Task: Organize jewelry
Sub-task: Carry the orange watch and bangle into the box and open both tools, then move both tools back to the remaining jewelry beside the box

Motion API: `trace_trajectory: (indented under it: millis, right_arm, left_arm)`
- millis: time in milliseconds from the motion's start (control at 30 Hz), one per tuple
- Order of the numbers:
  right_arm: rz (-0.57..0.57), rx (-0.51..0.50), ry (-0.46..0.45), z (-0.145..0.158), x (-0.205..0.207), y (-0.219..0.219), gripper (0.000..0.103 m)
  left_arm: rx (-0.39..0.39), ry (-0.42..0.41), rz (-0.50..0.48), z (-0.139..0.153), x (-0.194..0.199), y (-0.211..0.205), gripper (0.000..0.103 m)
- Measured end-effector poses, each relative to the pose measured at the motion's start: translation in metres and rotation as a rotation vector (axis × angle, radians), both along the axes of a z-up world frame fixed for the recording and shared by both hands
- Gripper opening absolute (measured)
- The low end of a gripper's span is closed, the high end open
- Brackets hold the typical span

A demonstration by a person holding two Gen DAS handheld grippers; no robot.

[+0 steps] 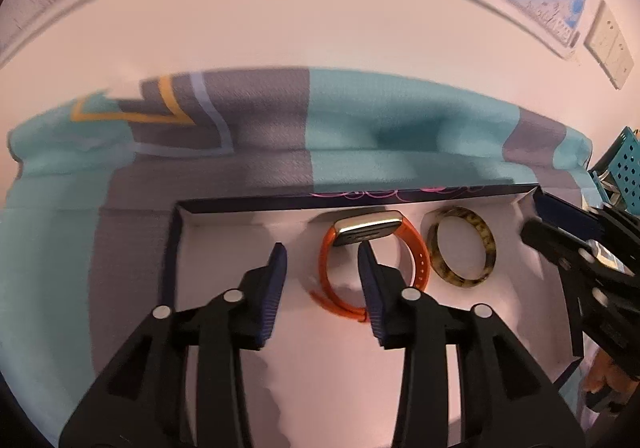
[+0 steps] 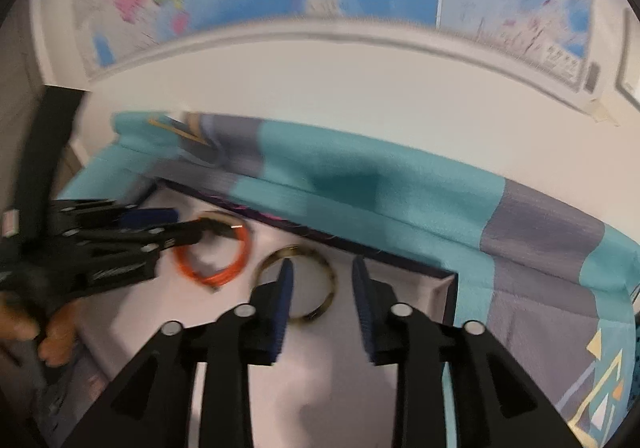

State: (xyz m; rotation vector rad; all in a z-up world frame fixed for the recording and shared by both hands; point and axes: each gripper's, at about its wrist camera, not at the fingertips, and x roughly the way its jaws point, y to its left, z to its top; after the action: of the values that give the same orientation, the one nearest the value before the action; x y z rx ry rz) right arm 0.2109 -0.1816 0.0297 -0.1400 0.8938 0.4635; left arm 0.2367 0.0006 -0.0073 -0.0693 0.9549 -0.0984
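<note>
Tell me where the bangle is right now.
The bangle lies flat in the tray, near its far wall, just right of the orange watch; in the right wrist view it sits behind the right gripper.

The right gripper [image 2: 322,276] hangs over a shallow box [image 2: 448,288] with a pale floor, and its two blue fingers [image 2: 362,288] stand apart with nothing between them. A mottled bangle [image 2: 329,280] lies flat under the left finger and passes behind it. Further left of the jaws lies an orange watch [image 2: 240,248]. The left gripper [image 2: 208,226] reaches to the watch; blur hides its tips, so it perhaps touches it. A teal and grey cloth [image 2: 400,191] lies beyond the jaws.
</note>
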Motion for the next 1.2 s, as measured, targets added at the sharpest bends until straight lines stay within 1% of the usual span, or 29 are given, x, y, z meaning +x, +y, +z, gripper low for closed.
trace_trajectory:
  millis: [33, 67, 100, 133, 200, 333, 467, 633, 767, 867, 933, 1000, 1133, 1200]
  right_arm:
    - [0.027, 0.03, -0.016, 0.008, -0.014, -0.005, 0.034]
    - [0.039, 0.038, -0.027, 0.013, -0.023, -0.007, 0.04]
    - [0.061, 0.049, -0.045, 0.019, -0.038, -0.011, 0.042]
    - [0.078, 0.055, -0.054, 0.023, -0.05, -0.014, 0.042]
    - [0.113, 0.064, -0.061, 0.027, -0.073, -0.02, 0.044]
    - [0.155, 0.062, -0.046, 0.023, -0.116, -0.032, 0.044]
    - [0.166, 0.048, -0.003, 0.008, -0.137, -0.036, 0.044]
    - [0.166, 0.04, 0.046, -0.011, -0.154, -0.033, 0.044]
    - [0.144, 0.078, 0.078, -0.02, -0.158, -0.036, 0.044]
    - [0.126, 0.097, 0.094, -0.025, -0.157, -0.037, 0.044]
    - [0.124, 0.104, 0.099, -0.026, -0.157, -0.035, 0.044]
    - [0.121, 0.105, 0.103, -0.028, -0.156, -0.034, 0.044]
    - [0.116, 0.11, 0.114, -0.031, -0.152, -0.032, 0.044]
    - [0.114, 0.104, 0.117, -0.032, -0.151, -0.031, 0.041]
  left_arm:
    - [0.008, -0.03, -0.005, 0.006, -0.008, 0.0, 0.038]
    - [0.016, -0.049, -0.01, 0.01, -0.014, 0.0, 0.039]
    - [0.023, -0.07, -0.018, 0.015, -0.021, 0.0, 0.042]
    - [0.032, -0.105, -0.031, 0.021, -0.032, 0.001, 0.045]
    - [0.048, -0.156, -0.053, 0.03, -0.055, 0.001, 0.047]
    - [0.059, -0.221, -0.105, 0.038, -0.101, 0.003, 0.054]
    - [0.068, -0.244, -0.144, 0.034, -0.139, 0.005, 0.056]
    - [0.083, -0.224, -0.175, 0.019, -0.173, 0.004, 0.057]
    - [0.122, -0.227, -0.173, 0.01, -0.188, -0.008, 0.058]
    - [0.141, -0.239, -0.184, 0.01, -0.196, -0.018, 0.06]
    - [0.169, -0.259, -0.189, 0.012, -0.202, -0.024, 0.062]
    - [0.177, -0.271, -0.202, 0.014, -0.206, -0.029, 0.064]
    - [0.186, -0.283, -0.211, 0.017, -0.21, -0.034, 0.064]
    - [0.187, -0.281, -0.21, 0.017, -0.211, -0.034, 0.064]
